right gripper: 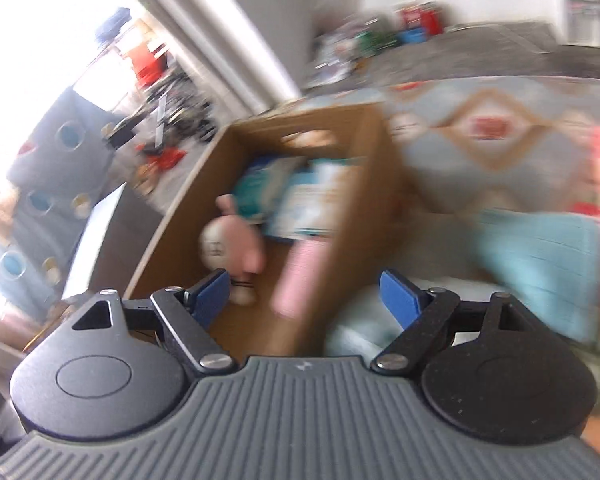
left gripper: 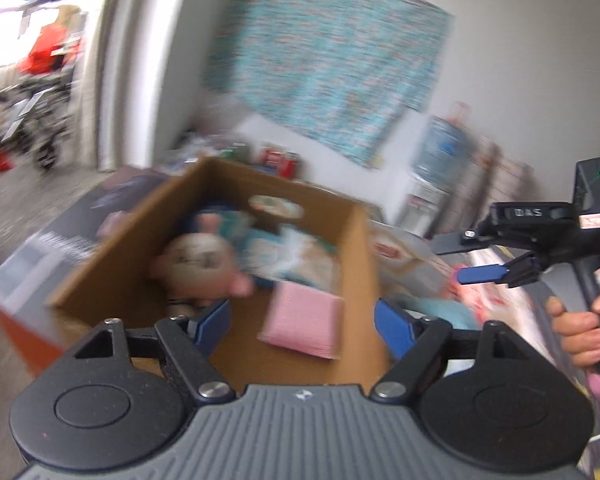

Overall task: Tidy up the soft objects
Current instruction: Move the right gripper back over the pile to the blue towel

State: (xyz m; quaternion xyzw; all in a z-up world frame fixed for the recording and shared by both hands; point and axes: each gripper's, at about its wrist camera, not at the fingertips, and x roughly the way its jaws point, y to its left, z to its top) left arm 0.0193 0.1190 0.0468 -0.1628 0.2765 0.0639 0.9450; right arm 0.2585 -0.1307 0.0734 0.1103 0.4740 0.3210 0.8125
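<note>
Cardboard box (left gripper: 352, 248) holds a pink cloth (left gripper: 302, 320); left gripper (left gripper: 302, 322) and right gripper (right gripper: 304, 298) both gape empty. Next: fetch the blue cloth (right gripper: 540, 264).

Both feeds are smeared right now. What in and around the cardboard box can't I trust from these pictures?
- Plush toy: its face is motion-blurred in both views.
- Teal packets: blurred; count and labels unreadable.
- Pink cloth: right wrist view shows only a smear.
- Box: near wall hidden behind the left gripper.
</note>
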